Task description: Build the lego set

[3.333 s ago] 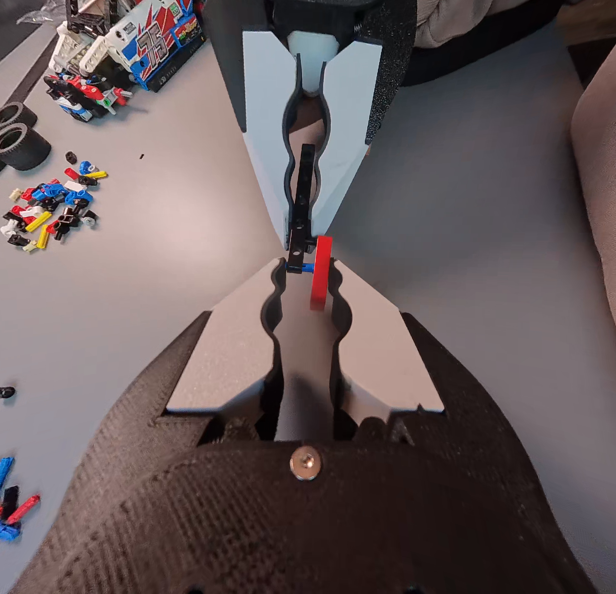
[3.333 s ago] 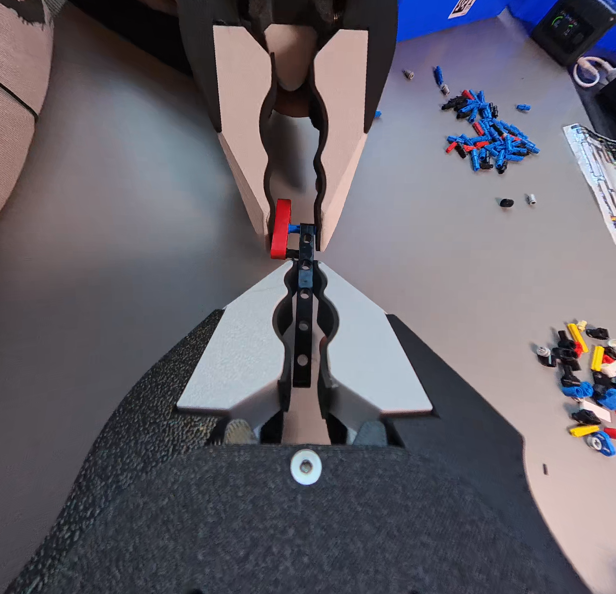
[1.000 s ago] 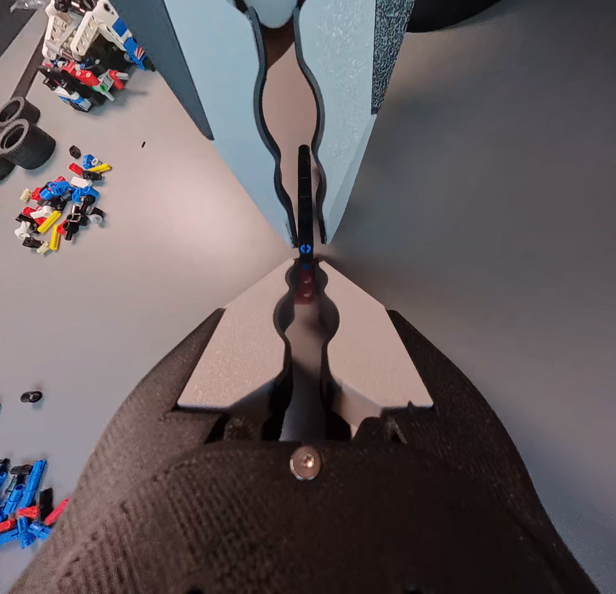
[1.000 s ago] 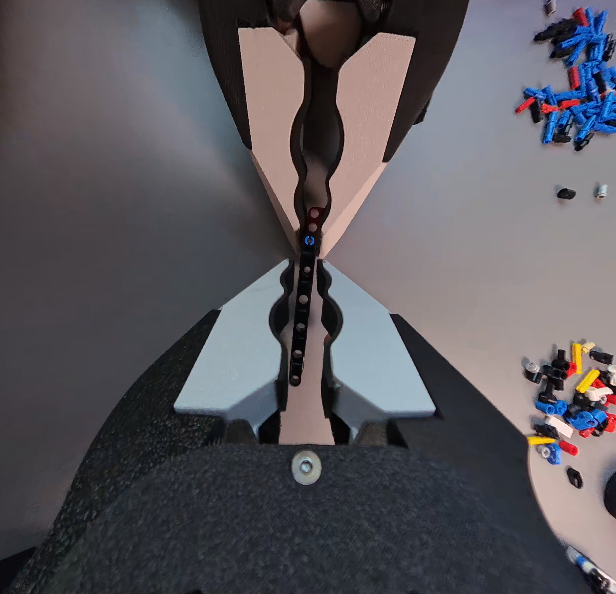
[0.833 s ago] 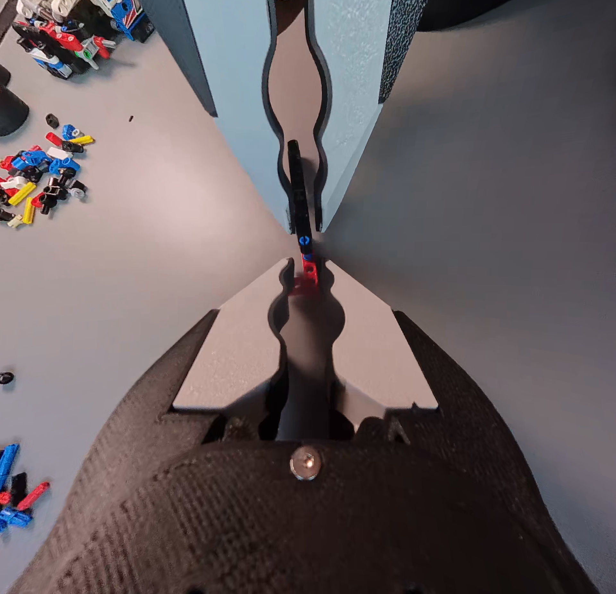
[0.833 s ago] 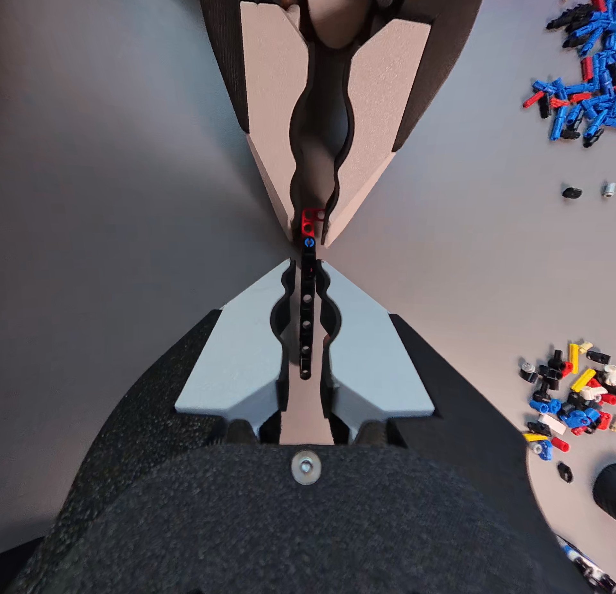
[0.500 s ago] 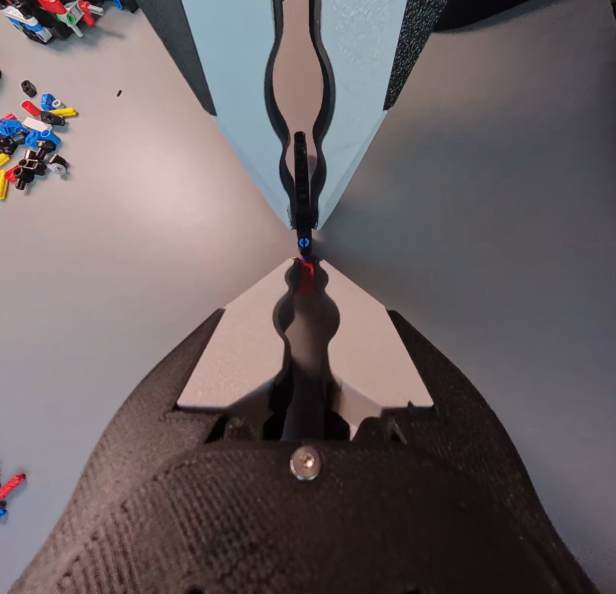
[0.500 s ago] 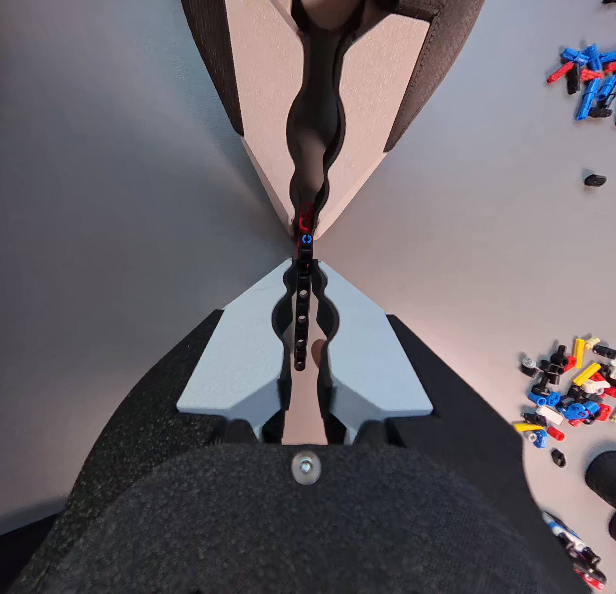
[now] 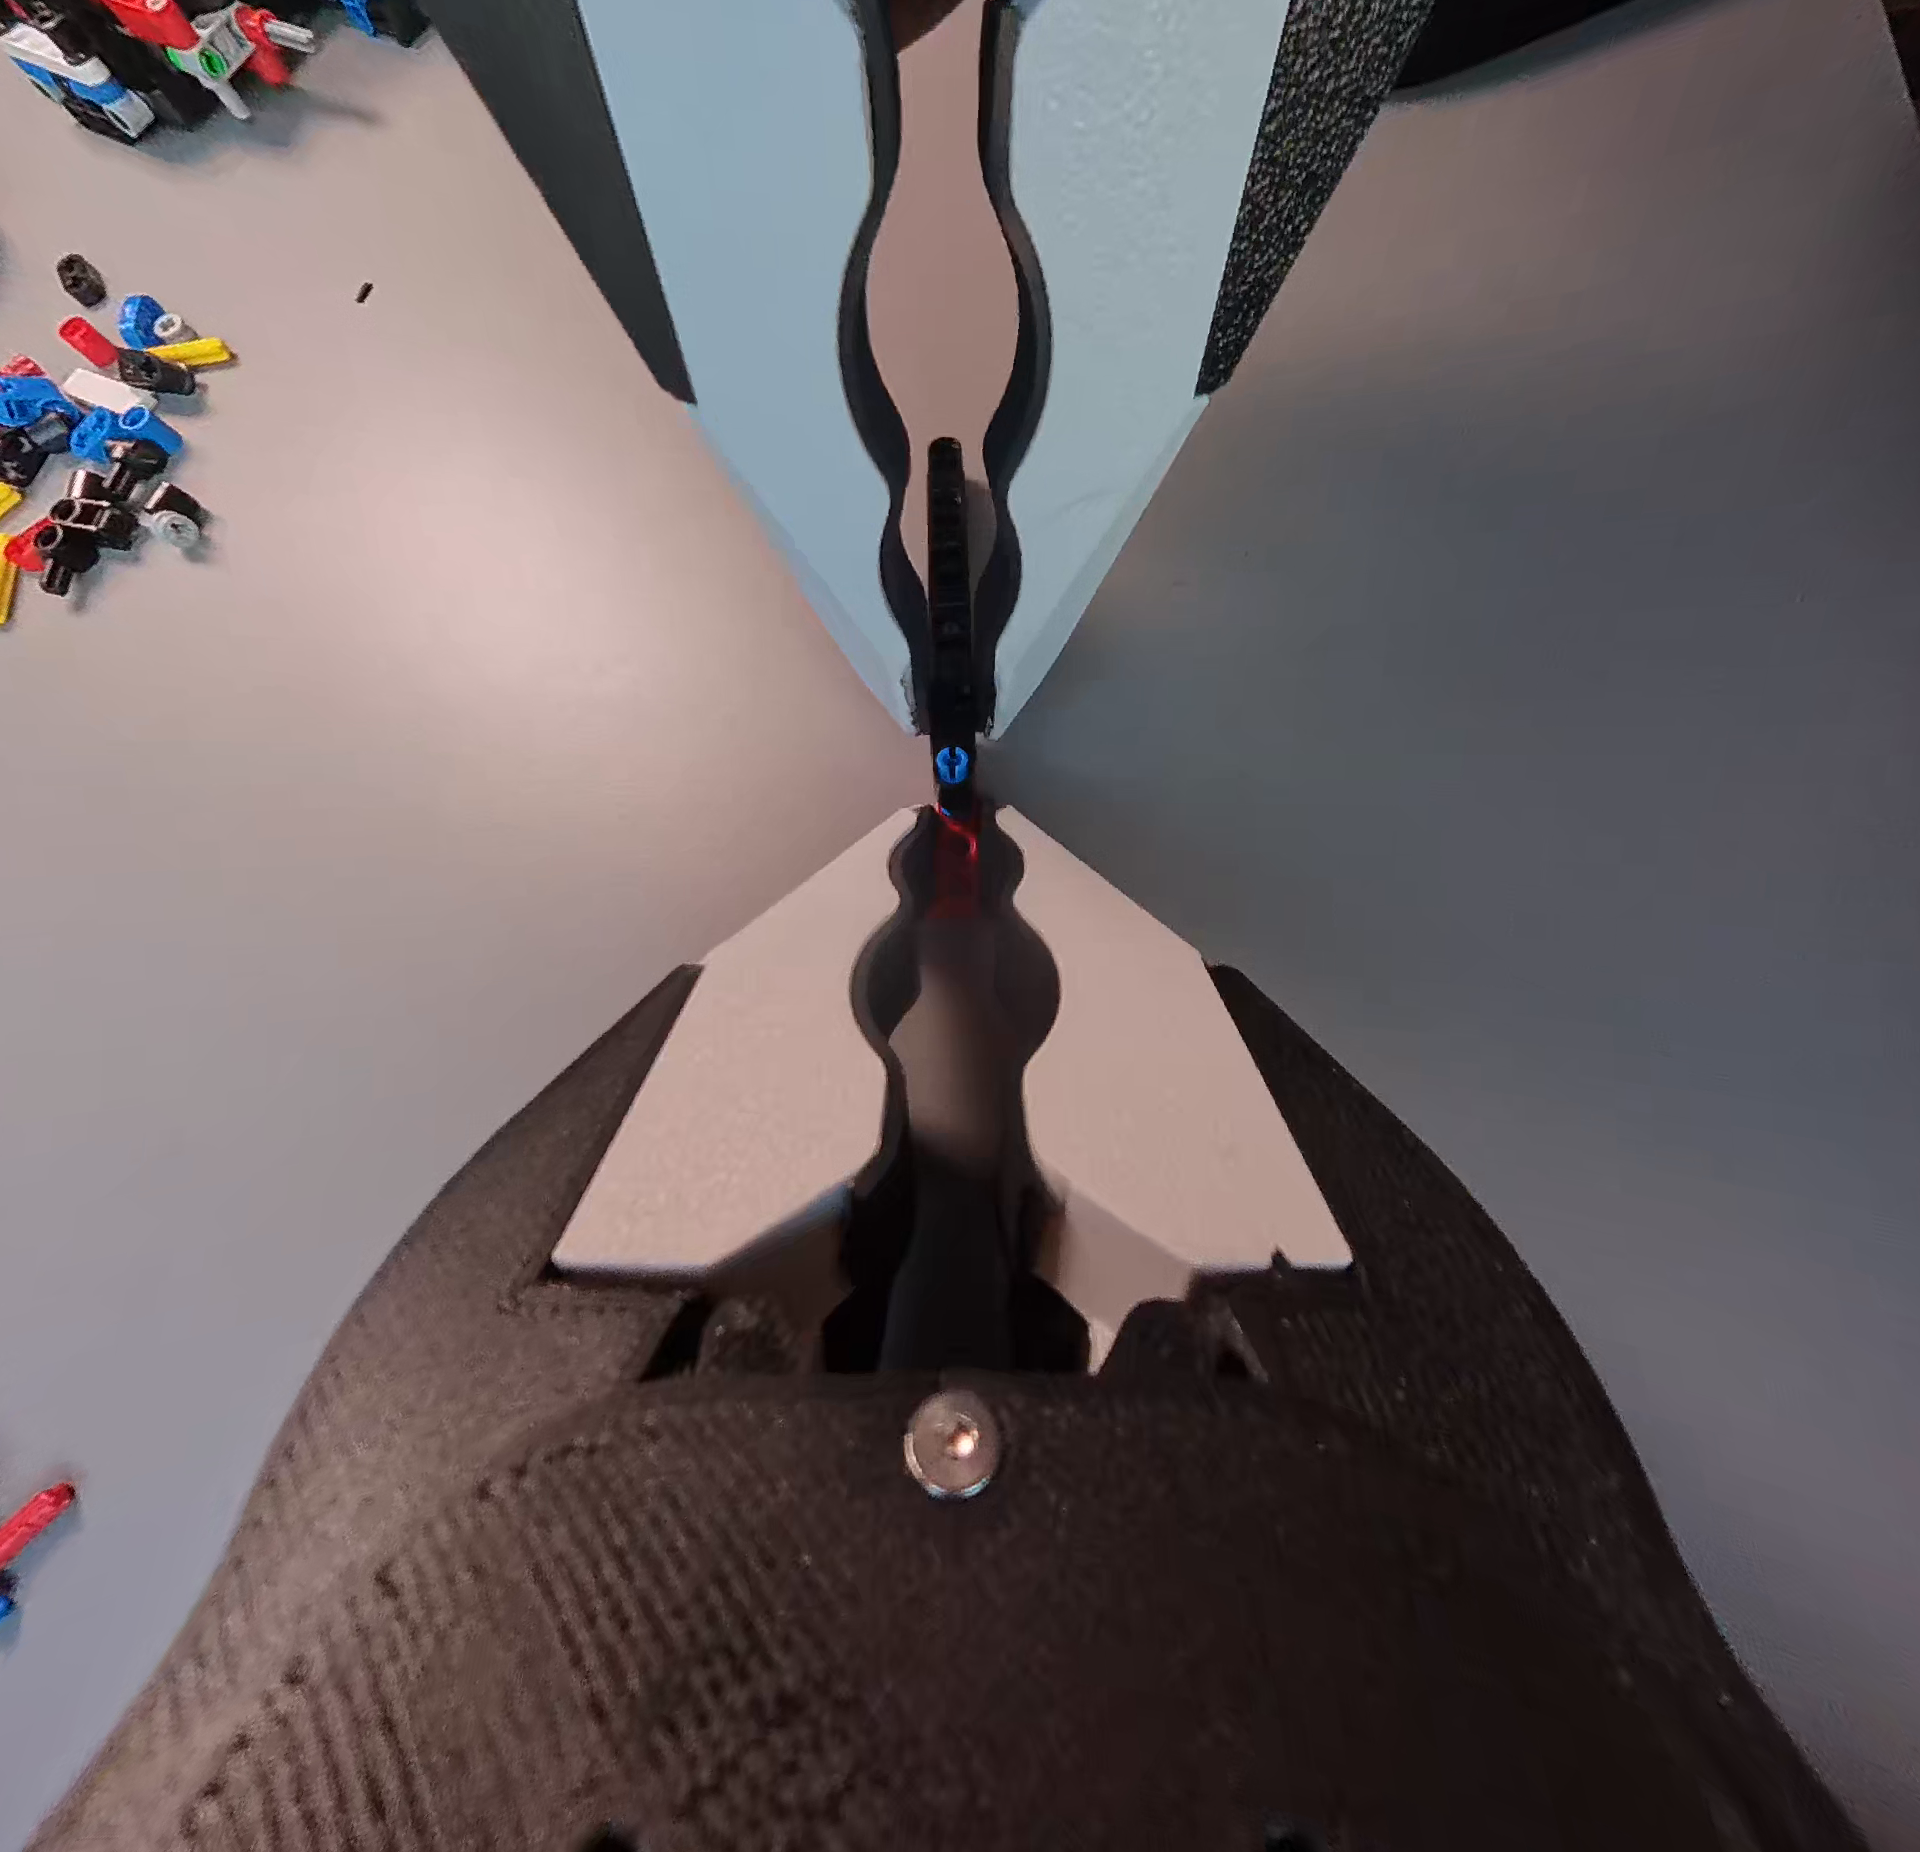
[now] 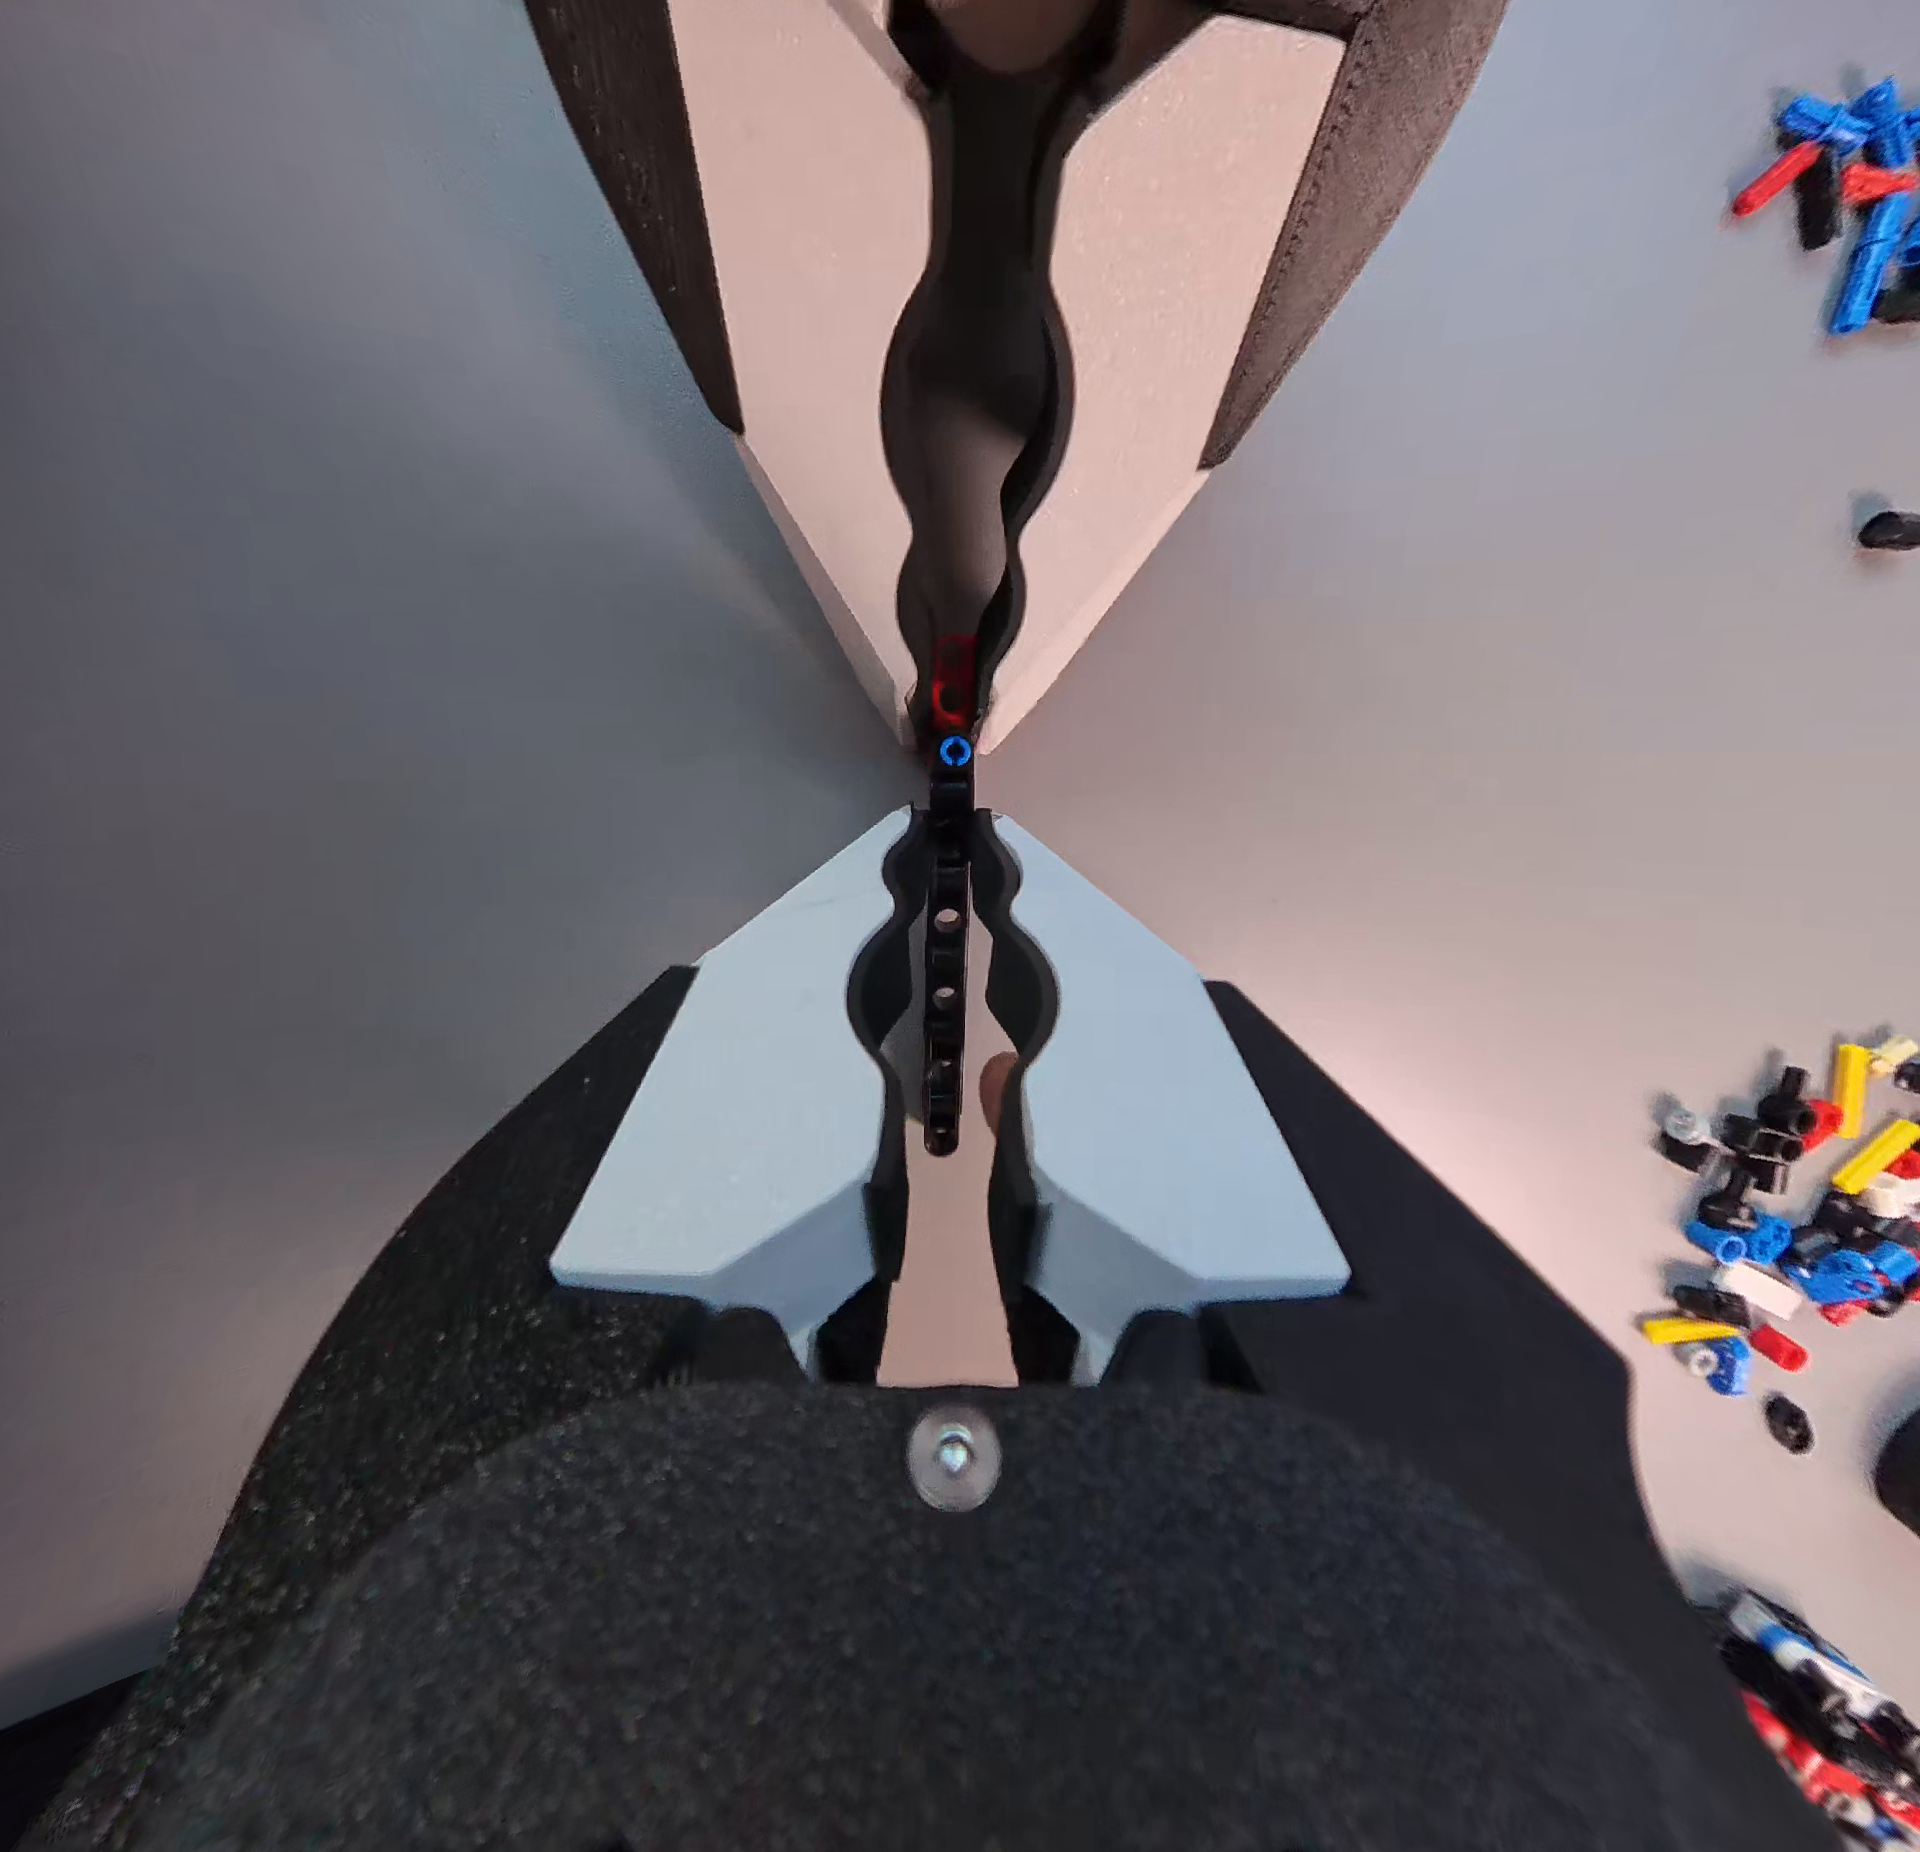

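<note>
Left wrist view was filled by two grippers meeting tip to tip over a grey table (image 9: 520, 763). At the far left edge of that view, a loose pile of small coloured lego pieces (image 9: 94, 452) was spread on the table, and a partly built lego vehicle (image 9: 156, 26) was seen at the top left corner. Near the centre, the left gripper (image 9: 954, 815) was seen clenched on a small red lego piece (image 9: 956, 852), which was pinched just behind its tips. Directly opposite, the right gripper (image 9: 954, 727) was seen from the front, closed on a long black lego beam (image 9: 948, 576) held on edge between its fingers. A blue pin (image 9: 952, 760) was seen in the end of the beam, in the narrow gap where the two grippers met, joining beam and red piece.

Right wrist view showed the same joint from the other side. The right gripper (image 10: 951, 815) was gripping the black beam (image 10: 945, 971), whose row of holes ran back between the fingers. The blue pin (image 10: 954, 751) was seen at the beam's far end, with the red piece (image 10: 954, 675) just beyond it in the left gripper (image 10: 951, 737). Farther right, a heap of blue and red pins (image 10: 1849, 192) and a mixed pile of pieces (image 10: 1797, 1220) were lying on the table, well apart from the grippers.
</note>
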`<state>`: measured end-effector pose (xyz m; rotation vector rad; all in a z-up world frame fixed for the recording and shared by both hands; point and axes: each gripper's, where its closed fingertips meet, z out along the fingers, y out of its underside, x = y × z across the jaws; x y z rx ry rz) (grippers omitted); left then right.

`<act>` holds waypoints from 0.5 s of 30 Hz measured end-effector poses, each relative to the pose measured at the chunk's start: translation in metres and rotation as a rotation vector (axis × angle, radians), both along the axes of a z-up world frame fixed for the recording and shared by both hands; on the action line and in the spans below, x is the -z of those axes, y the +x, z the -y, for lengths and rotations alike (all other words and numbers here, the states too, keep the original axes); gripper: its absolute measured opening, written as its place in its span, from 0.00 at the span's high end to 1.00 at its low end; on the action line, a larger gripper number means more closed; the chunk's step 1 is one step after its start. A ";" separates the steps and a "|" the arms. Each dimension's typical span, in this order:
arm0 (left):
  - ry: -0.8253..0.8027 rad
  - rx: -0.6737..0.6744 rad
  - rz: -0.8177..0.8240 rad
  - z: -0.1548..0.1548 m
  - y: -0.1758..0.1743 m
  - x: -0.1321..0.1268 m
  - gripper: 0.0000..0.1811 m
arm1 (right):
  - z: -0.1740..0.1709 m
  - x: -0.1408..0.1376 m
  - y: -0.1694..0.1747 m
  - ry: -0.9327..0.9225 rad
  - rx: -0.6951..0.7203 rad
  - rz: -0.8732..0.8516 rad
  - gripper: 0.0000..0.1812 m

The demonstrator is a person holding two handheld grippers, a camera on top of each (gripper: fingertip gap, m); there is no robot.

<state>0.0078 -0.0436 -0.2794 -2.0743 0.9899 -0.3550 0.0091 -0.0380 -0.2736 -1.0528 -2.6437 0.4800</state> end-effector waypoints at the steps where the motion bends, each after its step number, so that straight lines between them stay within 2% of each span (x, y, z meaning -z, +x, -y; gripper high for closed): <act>1: 0.004 0.002 -0.004 0.000 0.000 0.000 0.96 | 0.001 0.001 0.000 -0.006 0.022 0.001 0.97; 5: -0.005 0.006 0.003 0.000 0.000 0.000 0.96 | 0.001 0.001 0.000 -0.048 0.069 -0.031 0.96; 8: 0.007 0.006 -0.002 0.000 0.000 0.000 0.96 | 0.001 0.001 0.001 -0.021 0.051 -0.059 0.96; 12: 0.019 0.006 -0.011 0.000 0.000 -0.001 0.96 | 0.003 -0.004 0.001 -0.052 0.062 -0.050 0.92; 15: 0.006 0.007 0.000 -0.001 0.000 -0.001 0.96 | 0.000 -0.001 0.003 -0.011 0.042 -0.018 0.97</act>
